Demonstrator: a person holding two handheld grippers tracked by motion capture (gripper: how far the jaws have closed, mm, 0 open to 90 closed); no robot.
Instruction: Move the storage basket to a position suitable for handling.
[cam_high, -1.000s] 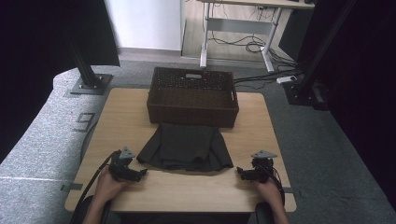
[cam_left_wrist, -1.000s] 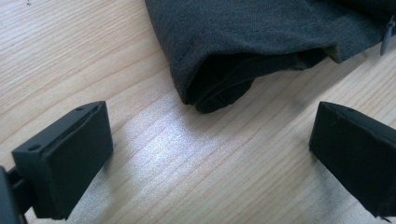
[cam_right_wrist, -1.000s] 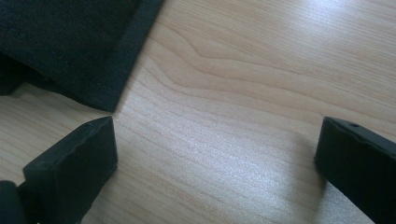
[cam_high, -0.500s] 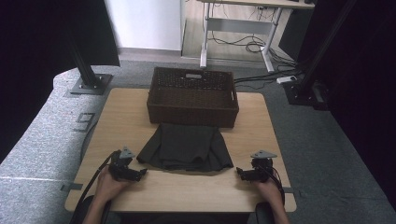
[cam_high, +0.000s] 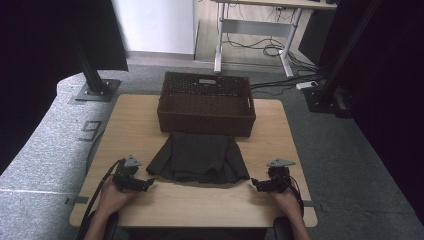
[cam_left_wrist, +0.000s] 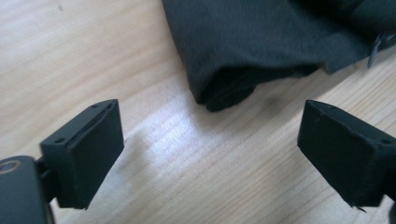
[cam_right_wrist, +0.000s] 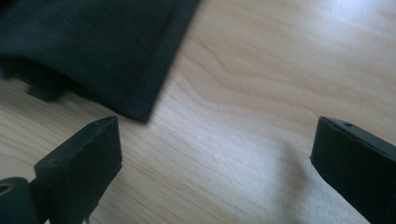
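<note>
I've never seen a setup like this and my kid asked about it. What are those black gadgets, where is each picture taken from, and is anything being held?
A person sits at a wooden table holding a hand-held tool with two jaws in each hand: the left gripper and the right gripper. The high view looks down from above. The other two pictures come from cameras riding on each gripper, looking along its black jaws. On the table lie a folded dark garment and, behind it, a brown wicker basket. Nothing is held: both grippers stand open near the garment's near corners, the left one's jaws having just narrowed slightly.

A folded garment (cam_high: 199, 157) lies mid-table (cam_high: 130, 125), just near of the basket (cam_high: 206, 102) at the far edge. The left gripper (cam_high: 145, 183) sits near its left corner, the right gripper (cam_high: 256, 185) near its right corner.
</note>
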